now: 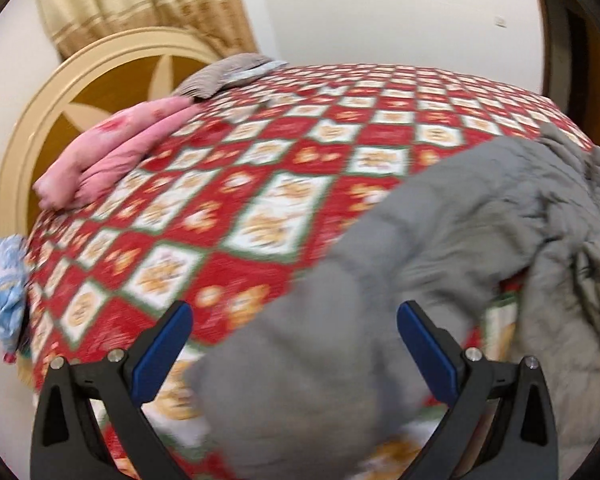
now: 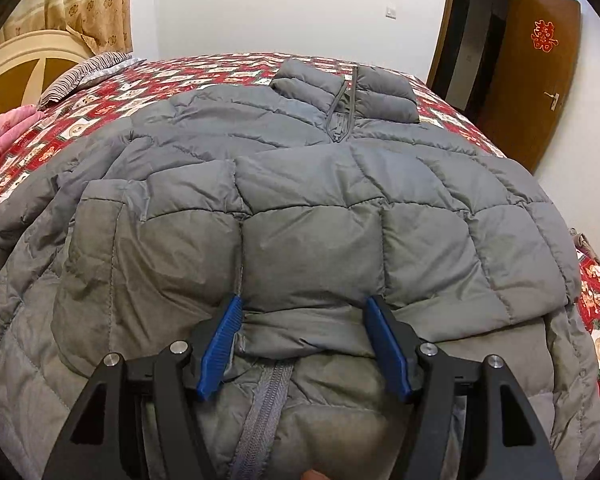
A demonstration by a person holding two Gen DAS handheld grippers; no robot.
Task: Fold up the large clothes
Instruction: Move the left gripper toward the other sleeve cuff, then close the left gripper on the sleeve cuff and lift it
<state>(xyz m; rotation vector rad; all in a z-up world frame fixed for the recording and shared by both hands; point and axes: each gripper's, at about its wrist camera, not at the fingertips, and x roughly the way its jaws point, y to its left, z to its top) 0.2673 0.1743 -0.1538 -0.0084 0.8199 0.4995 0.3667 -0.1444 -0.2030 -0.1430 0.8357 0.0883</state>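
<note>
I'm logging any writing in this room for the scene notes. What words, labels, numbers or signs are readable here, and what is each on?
"囍": red double-happiness sign on the brown wooden door, seen from the right wrist.
Grey puffer jacket: no label or brand shows.
Red patterned bedspread: pictures only, blurred in the left wrist view, no lettering readable.
Blue printed cloth at the bed's edge: too blurred to read.

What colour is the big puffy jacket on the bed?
Grey jacket, quilted; clearest in the right wrist view.
</note>
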